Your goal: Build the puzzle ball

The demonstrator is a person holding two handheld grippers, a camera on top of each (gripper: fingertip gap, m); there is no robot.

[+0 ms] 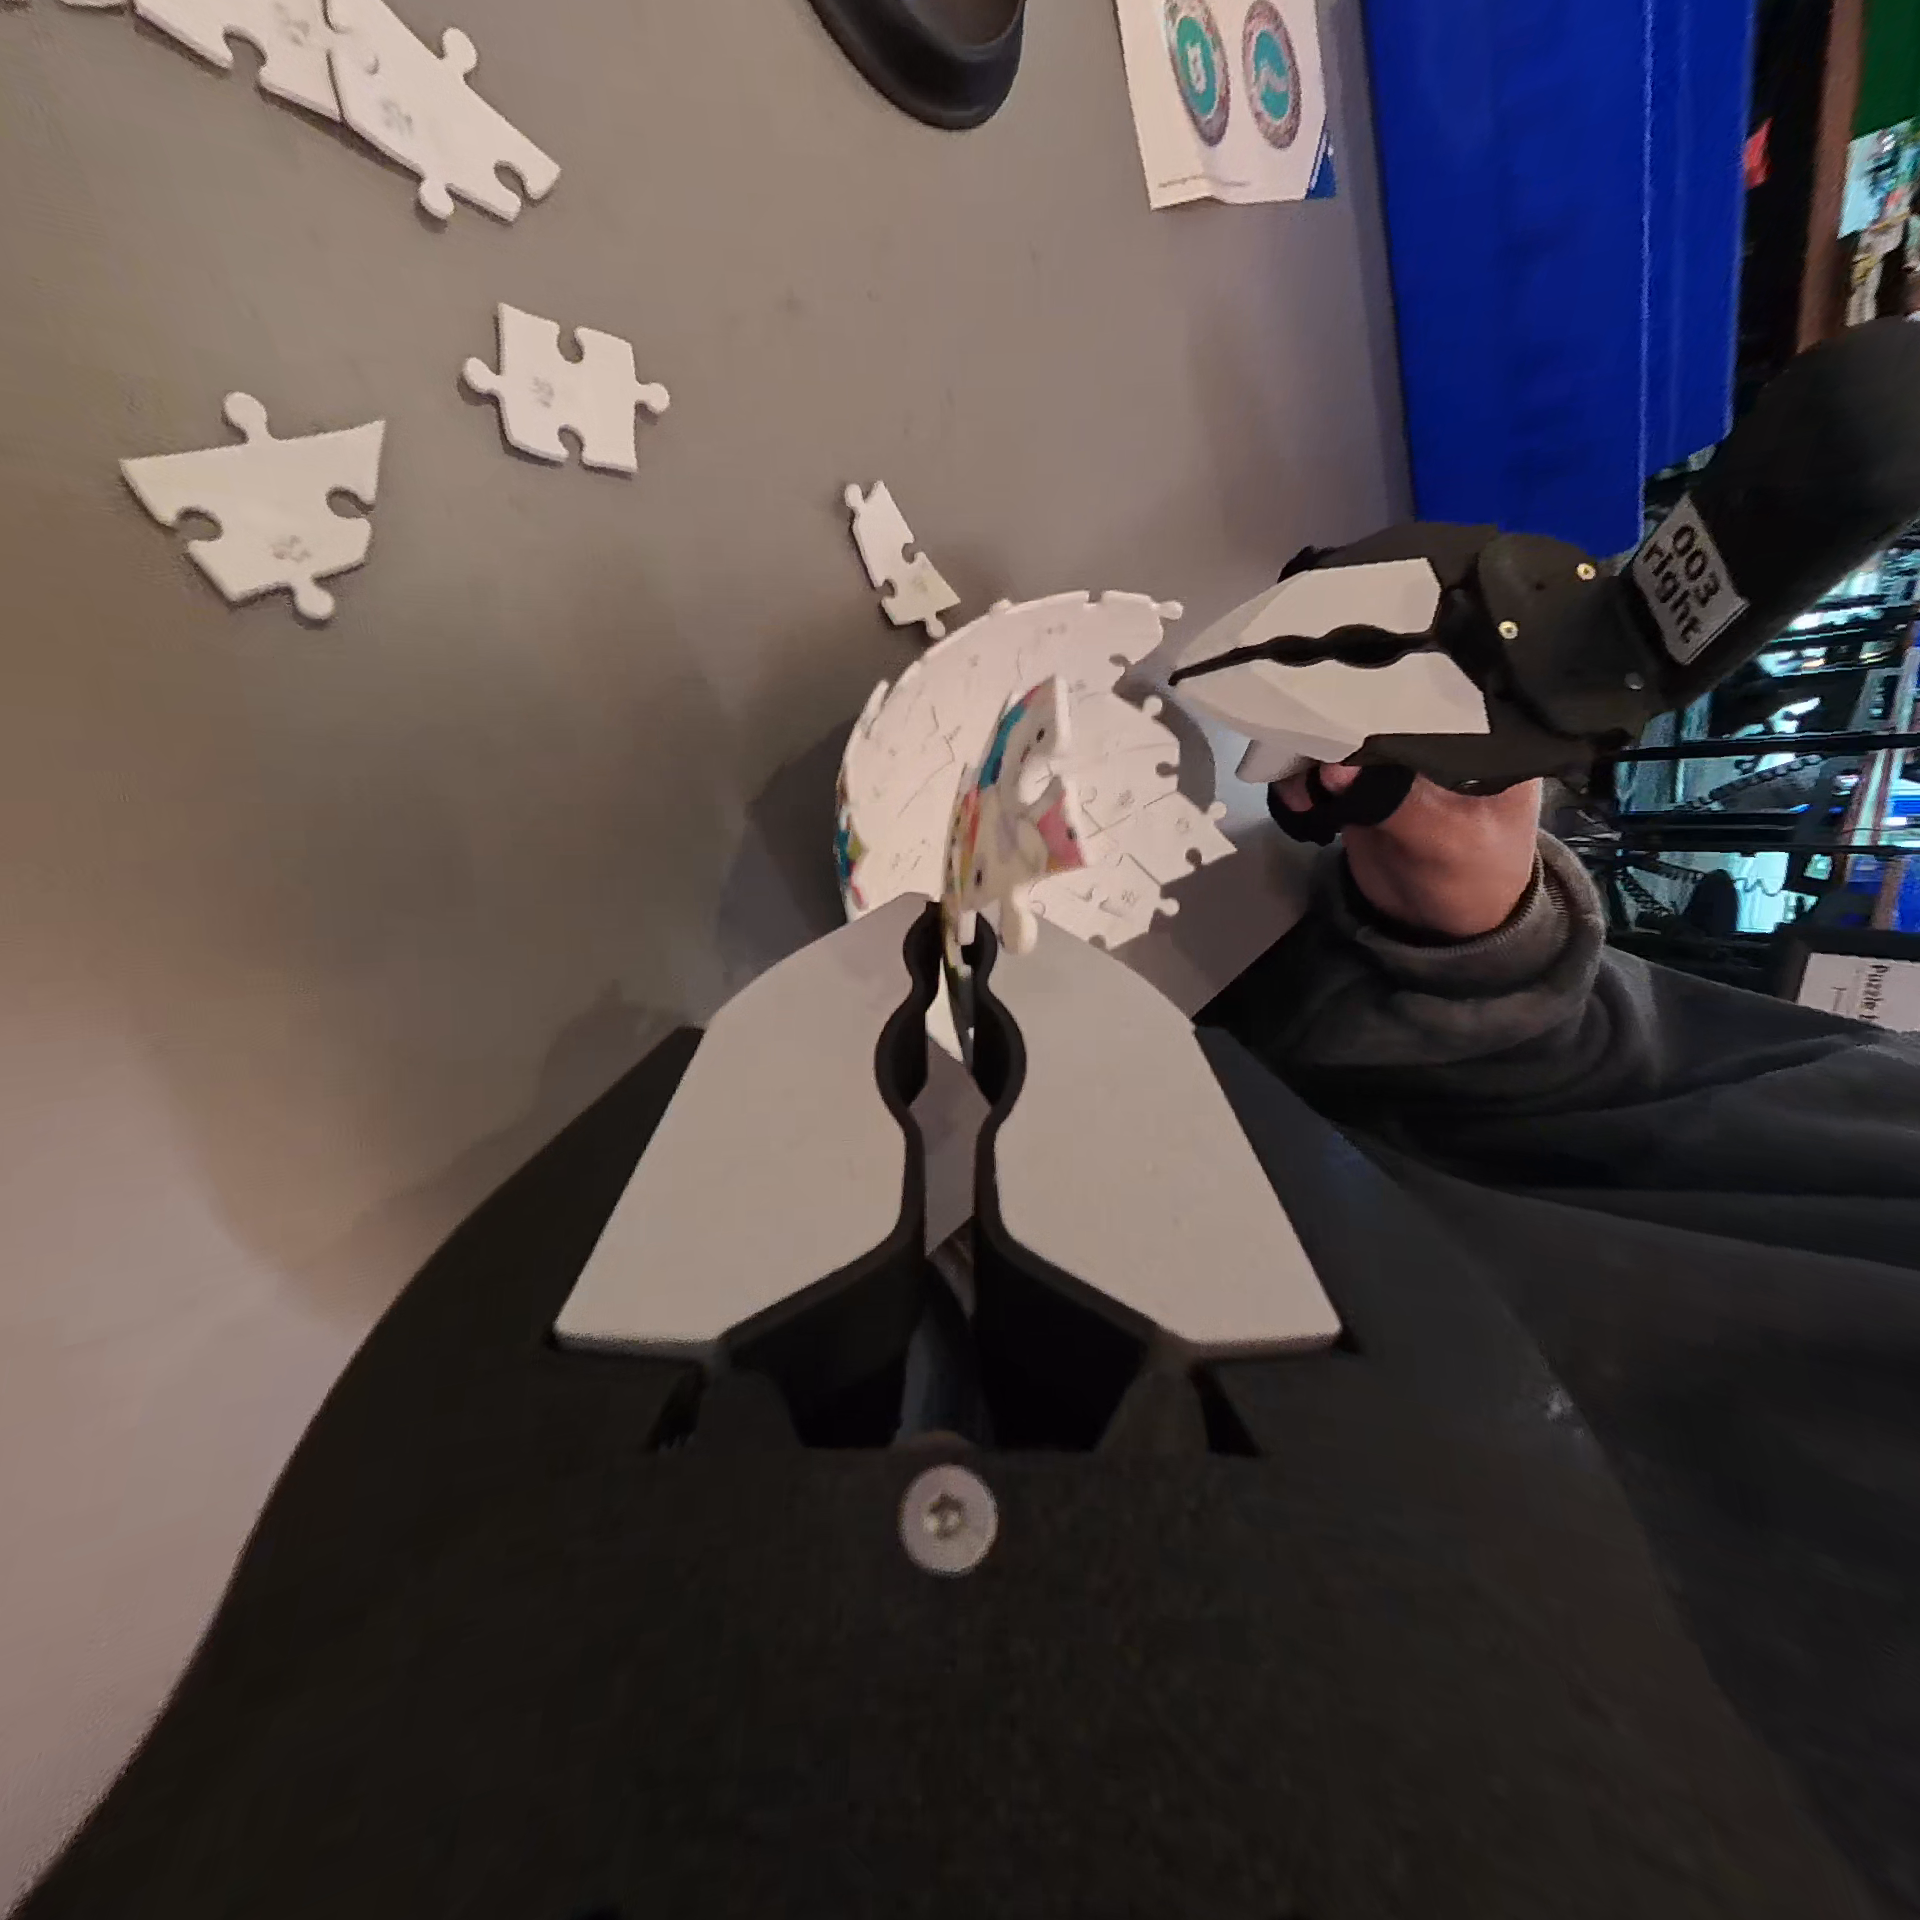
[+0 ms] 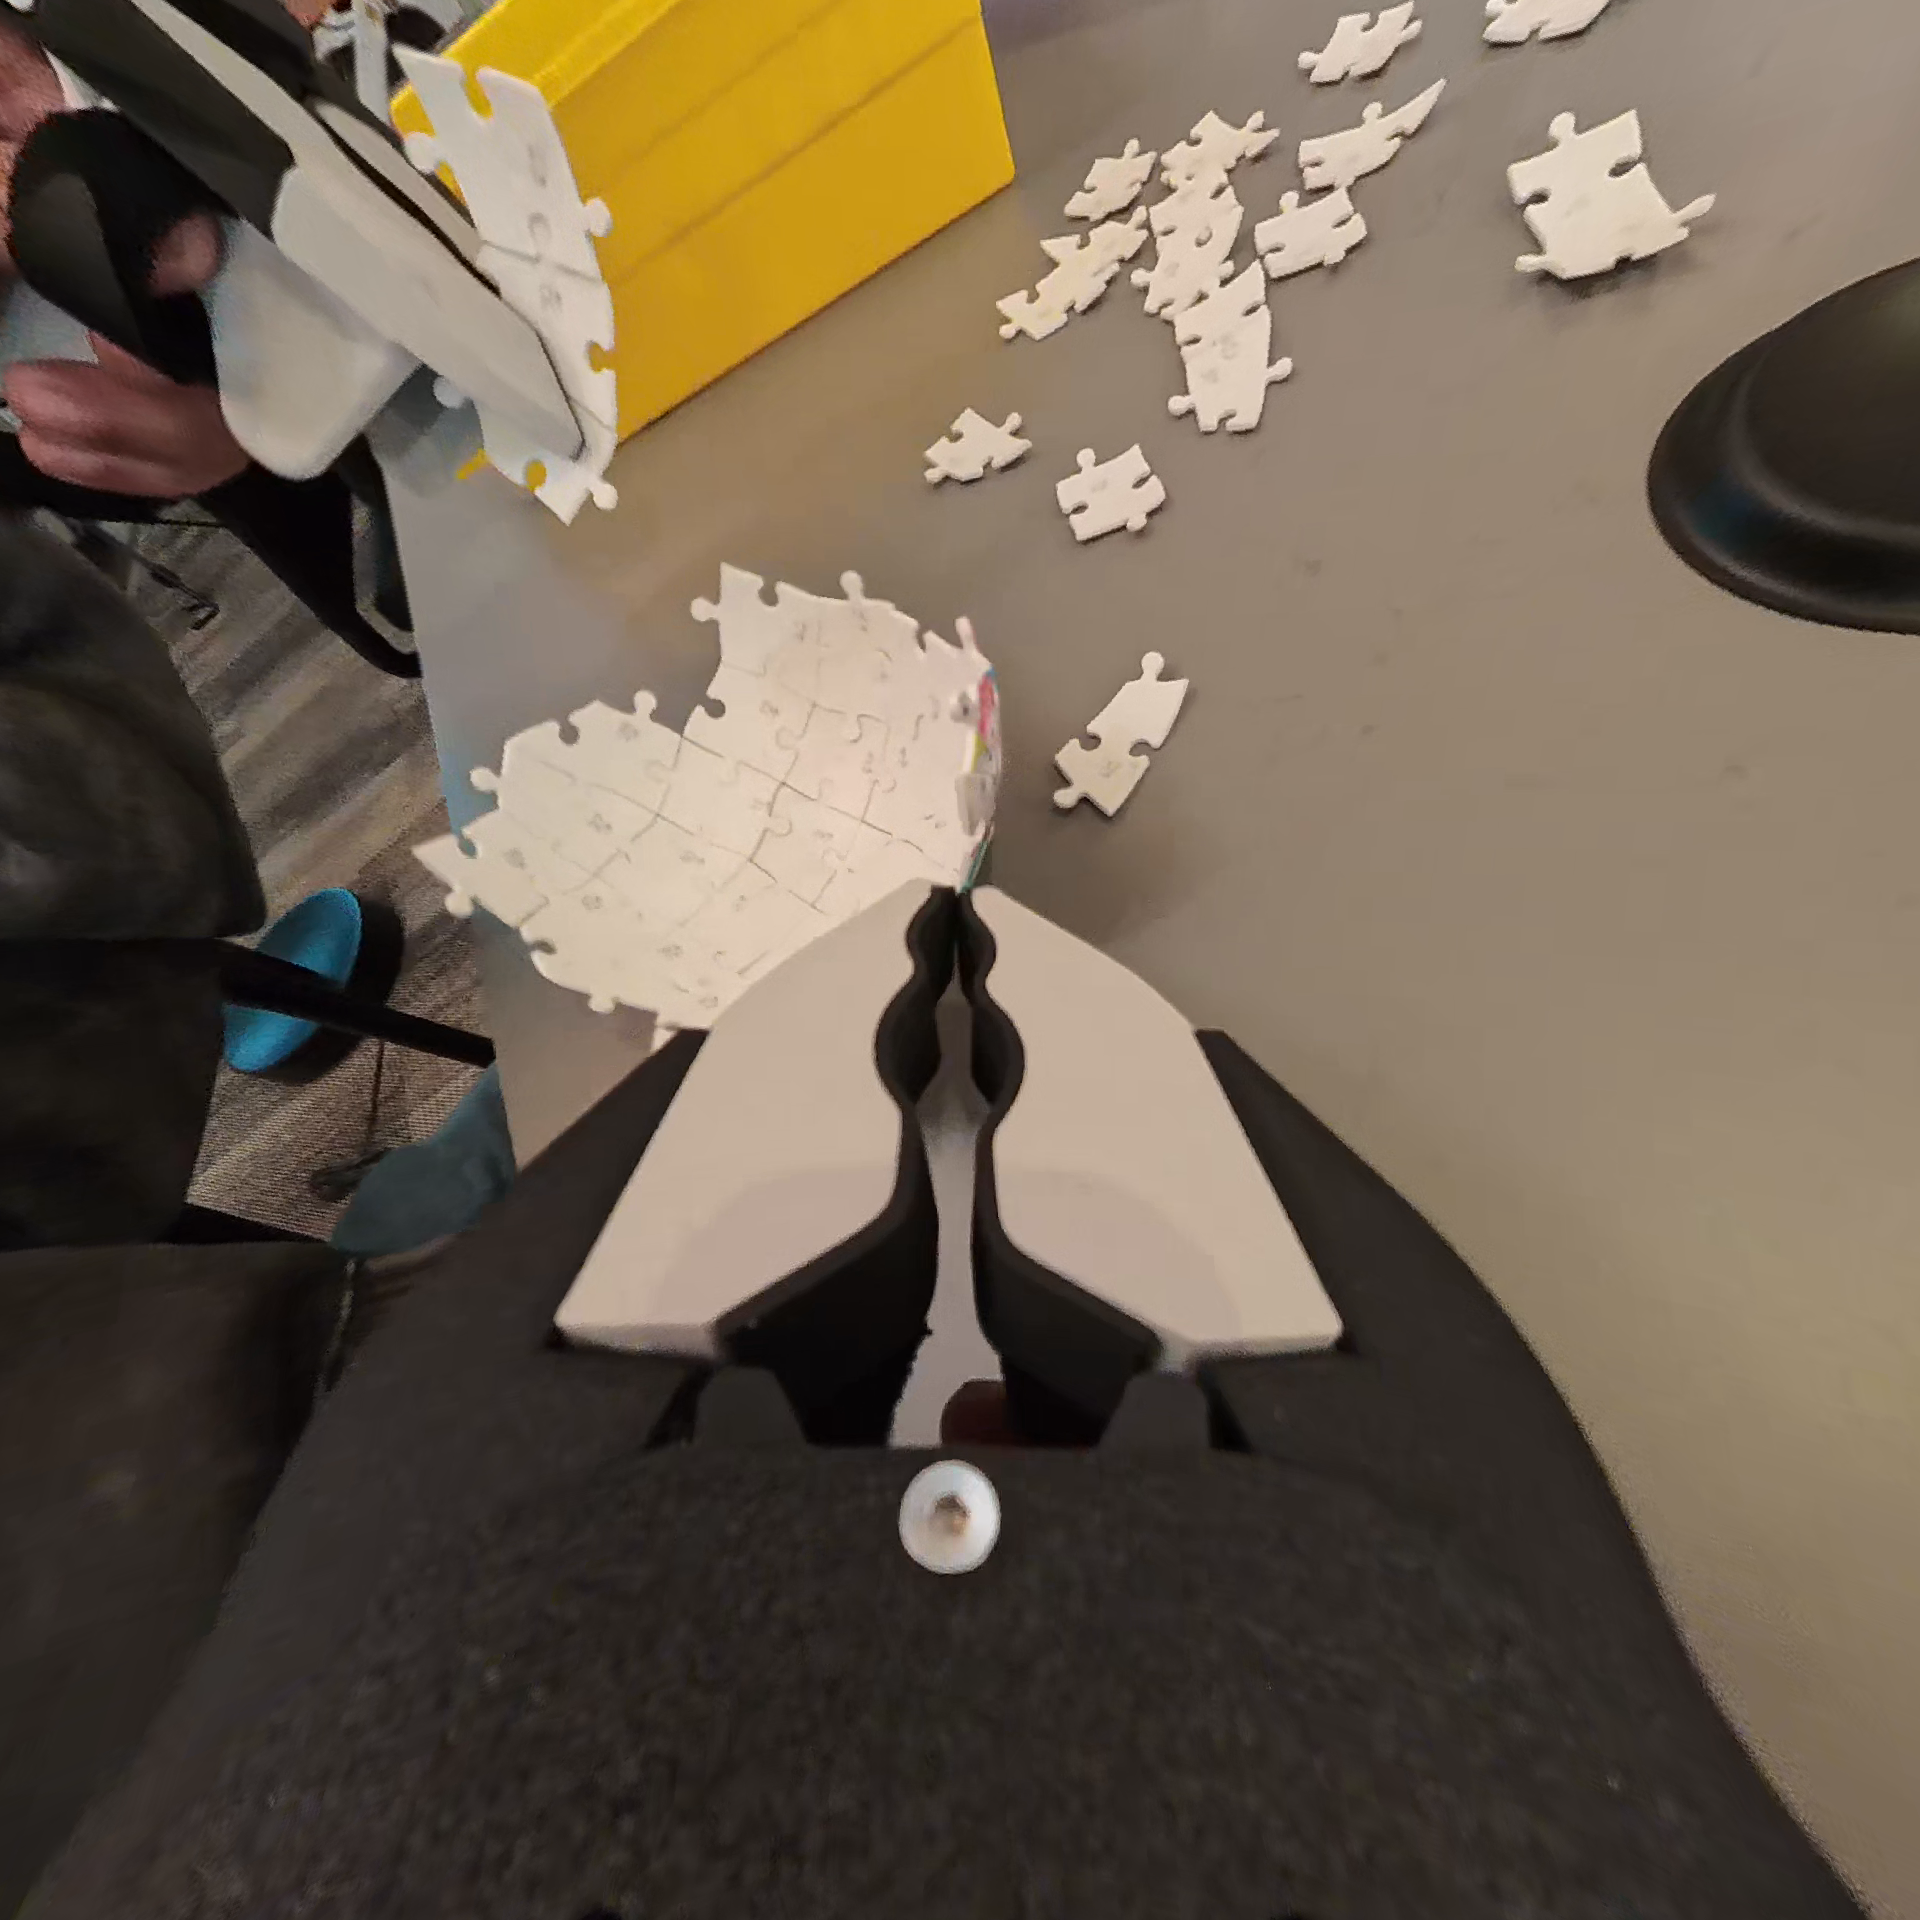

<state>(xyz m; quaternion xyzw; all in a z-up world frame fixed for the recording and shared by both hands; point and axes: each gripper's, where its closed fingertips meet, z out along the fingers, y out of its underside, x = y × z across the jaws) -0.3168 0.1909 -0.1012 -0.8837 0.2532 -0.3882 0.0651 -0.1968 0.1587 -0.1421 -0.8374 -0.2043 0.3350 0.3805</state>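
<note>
A partly built puzzle ball (image 2: 727,800), a curved shell with its white inner side showing, is held just above the grey table (image 2: 1455,935). My right gripper (image 2: 956,899) is shut on its rim. In the left wrist view the shell (image 1: 914,769) sits ahead, with the right gripper (image 1: 1148,681) clamped on its far edge. My left gripper (image 1: 961,925) is shut on a strip of joined pieces (image 1: 1023,821), printed side showing, held close in front of the shell. In the right wrist view the left gripper (image 2: 525,348) holds that strip (image 2: 540,208) up at the top left, apart from the shell.
Loose white pieces lie on the table (image 1: 577,390) (image 1: 270,499) (image 1: 904,561), with a cluster (image 2: 1195,249) and a single piece (image 2: 1122,748) near the shell. A yellow box (image 2: 790,156) stands behind. A black dish (image 2: 1808,488) is at the right. A printed sheet (image 1: 1226,94) lies by the table edge. My right fingertips sit around 15 cm from my left ones. It is some 15 cm from my right tips to the black dish (image 2: 1808,488).
</note>
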